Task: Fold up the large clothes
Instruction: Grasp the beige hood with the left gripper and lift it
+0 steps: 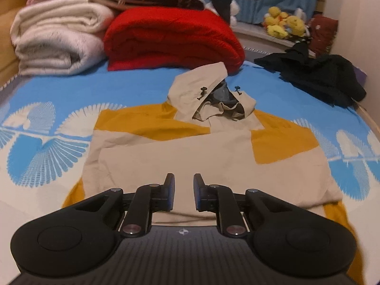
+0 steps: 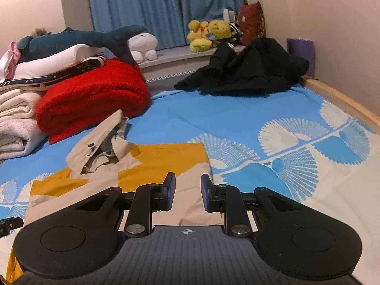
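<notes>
A beige and mustard-yellow hooded jacket (image 1: 201, 147) lies flat on the blue patterned bed sheet (image 1: 47, 95), hood pointing away, with its sleeves folded in over the body. My left gripper (image 1: 184, 182) hovers over the jacket's lower middle, its jaws a narrow gap apart with nothing between them. In the right wrist view the jacket (image 2: 152, 163) lies to the left and ahead. My right gripper (image 2: 187, 182) hangs above the jacket's right edge, open and holding nothing.
A folded red blanket (image 1: 173, 40) and rolled white blankets (image 1: 57, 40) are stacked beyond the hood. A crumpled black garment (image 2: 244, 71) lies at the far right corner. Plush toys (image 2: 209, 34) sit on the sill by the blue curtain. A wooden bed rail (image 2: 344, 102) runs along the right.
</notes>
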